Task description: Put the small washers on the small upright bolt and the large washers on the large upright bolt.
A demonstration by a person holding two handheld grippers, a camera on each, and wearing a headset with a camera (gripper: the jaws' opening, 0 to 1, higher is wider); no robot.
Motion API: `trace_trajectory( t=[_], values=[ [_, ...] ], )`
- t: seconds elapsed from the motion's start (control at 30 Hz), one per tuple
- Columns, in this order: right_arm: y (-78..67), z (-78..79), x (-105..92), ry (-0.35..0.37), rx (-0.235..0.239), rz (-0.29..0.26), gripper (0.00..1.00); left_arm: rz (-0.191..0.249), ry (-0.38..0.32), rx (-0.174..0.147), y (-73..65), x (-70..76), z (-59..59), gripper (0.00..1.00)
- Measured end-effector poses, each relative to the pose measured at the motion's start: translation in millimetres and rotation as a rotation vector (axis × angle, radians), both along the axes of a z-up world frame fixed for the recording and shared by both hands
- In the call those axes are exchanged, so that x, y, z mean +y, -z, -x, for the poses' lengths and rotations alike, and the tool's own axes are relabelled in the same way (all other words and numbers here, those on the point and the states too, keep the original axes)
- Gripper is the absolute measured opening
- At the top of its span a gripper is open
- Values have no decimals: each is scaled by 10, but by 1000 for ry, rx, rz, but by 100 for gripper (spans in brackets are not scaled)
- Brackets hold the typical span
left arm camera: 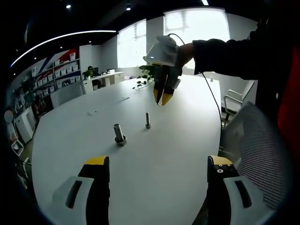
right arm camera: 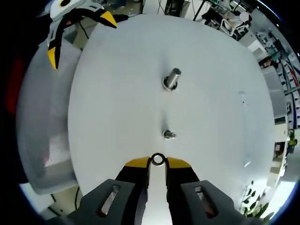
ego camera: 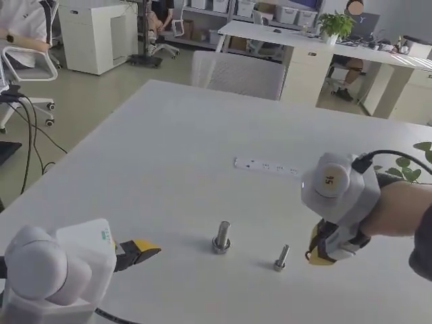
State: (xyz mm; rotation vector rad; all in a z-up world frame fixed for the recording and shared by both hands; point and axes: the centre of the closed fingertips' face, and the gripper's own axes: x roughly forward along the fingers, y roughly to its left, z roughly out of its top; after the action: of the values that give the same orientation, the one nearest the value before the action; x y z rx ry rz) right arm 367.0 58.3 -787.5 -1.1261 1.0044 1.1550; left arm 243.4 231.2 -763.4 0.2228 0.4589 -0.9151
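Looks like the threading step for one washer. The right tool (ego camera: 319, 254) has its jaws pressed nearly together, pinching a washer (right arm camera: 158, 155) by the rim right at the tips, with the hole left open. It hangs just beside the small upright bolt (ego camera: 281, 257), a little to its right and raised off the counter (ego camera: 169, 155), not over the bolt's top yet. My guess is it's a small one, given where it's being carried, but honestly I can't tell the size for sure.

Next move as I read it: bring the ring over until the hole sits square above the small bolt's tip, level it, lower it, then let the jaws part. The fit looks snug, so any tilt and it'll probably catch on the threads or knock the bolt over.

The large upright bolt (ego camera: 221, 237) stands to the left of the small bolt, near but apart. I can't tell whether the ring at its foot is a washer or just its head.

Pose-wise, the right hand (ego camera: 398, 209) comes in from the right of the small bolt, with the tool pointing down and slightly inward. The left tool (left arm camera: 158, 163) is well off to the left of the small bolt, low by the near edge. Its jaws are spread wide with nothing between them, aimed across at both bolts.
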Motion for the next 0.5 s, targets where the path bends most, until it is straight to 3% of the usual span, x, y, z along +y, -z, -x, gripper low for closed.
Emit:
trace_trajectory(
  t=[0.23,0.5],
  values=[
    [-32,-158,77,-12,-16,4,14,-3,-4,3,13,13,3,86],
    [7,-227,151,-25,-8,-1,14,-7,-10,9,31,29,-1,85]
  ],
)
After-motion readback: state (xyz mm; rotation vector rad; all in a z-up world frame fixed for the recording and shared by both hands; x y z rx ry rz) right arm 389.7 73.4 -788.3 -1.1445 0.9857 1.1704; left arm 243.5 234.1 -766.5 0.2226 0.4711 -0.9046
